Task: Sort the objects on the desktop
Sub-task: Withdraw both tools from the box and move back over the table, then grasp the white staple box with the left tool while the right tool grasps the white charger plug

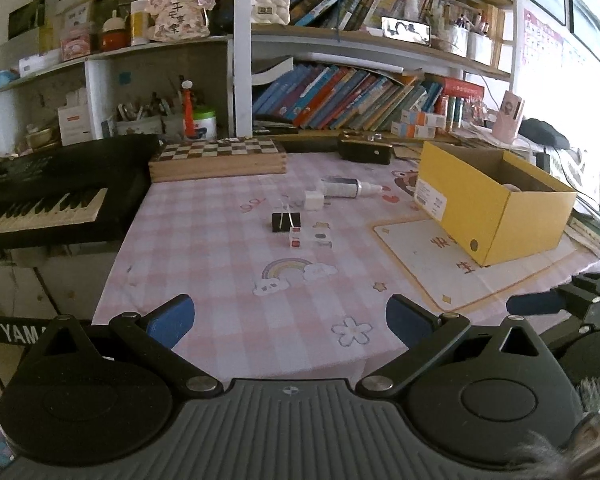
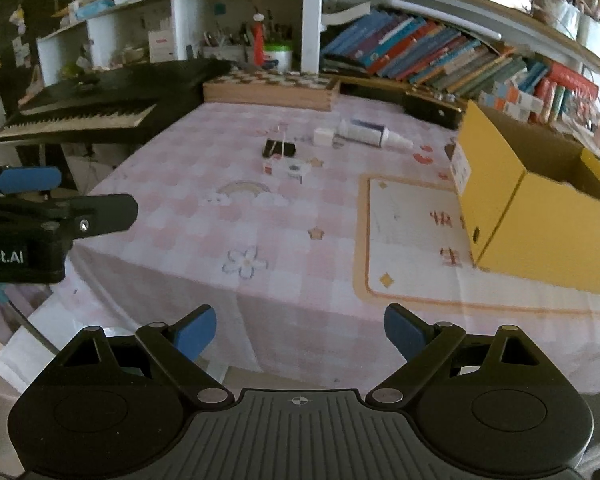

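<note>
- Across the middle of a bench (image 1: 220,264) covered in a pink-and-white checked cloth, a small cluster of desktop objects lies waiting to be sorted.
- Nearest the grippers sits a small clear plastic box with red and grey contents (image 1: 310,237); just behind it stands a black binder clip with silver wire handles (image 1: 286,222).
- Further back, a small white cube-shaped plug (image 1: 315,200) lies just beside a white spray bottle with a dark label (image 1: 350,187), which is on its side.
- To the right, an open yellow cardboard box (image 1: 500,216) stands partly on a cream mat with an orange border (image 1: 440,272); it looks like the likely place for sorted things, though that is a judgement.
- At the bottom of its own view, the left gripper (image 1: 290,322) hangs over the near bench edge, jaws wide apart and holding nothing.
- Likewise the right gripper (image 2: 300,334) hovers over the near edge, jaws spread wide and empty.
- Both grippers are well apart from the cluster.
- Risks from here: the objects sit close together, so wide jaws reaching for one could knock its neighbour.
- The bottle, lying on its side, may roll if nudged.
- The clip's thin wire handles could slip from the blue pads.
- Loose cloth might drag under a low approach.
</note>
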Action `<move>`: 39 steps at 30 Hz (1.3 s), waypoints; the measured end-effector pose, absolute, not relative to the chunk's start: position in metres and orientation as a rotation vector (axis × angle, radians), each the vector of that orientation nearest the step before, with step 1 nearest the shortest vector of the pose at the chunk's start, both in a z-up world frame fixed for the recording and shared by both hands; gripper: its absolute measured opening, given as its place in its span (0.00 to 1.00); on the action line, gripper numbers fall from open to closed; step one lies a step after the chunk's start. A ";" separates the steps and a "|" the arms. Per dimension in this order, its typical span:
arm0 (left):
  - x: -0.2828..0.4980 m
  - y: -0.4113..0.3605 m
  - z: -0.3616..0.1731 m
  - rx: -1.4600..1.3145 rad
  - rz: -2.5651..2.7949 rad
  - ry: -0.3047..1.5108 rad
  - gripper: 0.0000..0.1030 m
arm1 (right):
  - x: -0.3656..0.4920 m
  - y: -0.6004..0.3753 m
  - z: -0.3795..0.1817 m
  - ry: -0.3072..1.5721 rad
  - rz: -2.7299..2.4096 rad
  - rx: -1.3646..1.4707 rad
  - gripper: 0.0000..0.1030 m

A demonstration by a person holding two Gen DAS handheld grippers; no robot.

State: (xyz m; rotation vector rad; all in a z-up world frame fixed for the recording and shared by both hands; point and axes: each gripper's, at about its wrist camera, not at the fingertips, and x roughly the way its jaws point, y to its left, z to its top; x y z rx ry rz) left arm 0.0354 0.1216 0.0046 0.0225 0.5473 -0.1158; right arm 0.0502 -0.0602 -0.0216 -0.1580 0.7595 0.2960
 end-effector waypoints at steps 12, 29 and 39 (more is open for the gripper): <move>0.086 0.118 0.007 0.016 -0.071 0.551 1.00 | 0.106 -0.062 -0.017 0.741 0.342 -0.175 0.91; 0.149 0.101 0.006 -0.005 0.019 0.611 1.00 | 0.187 -0.078 -0.012 0.716 0.382 -0.185 0.90; 0.187 0.082 -0.002 0.012 0.014 0.677 0.98 | 0.235 -0.084 -0.007 0.689 0.368 -0.136 0.90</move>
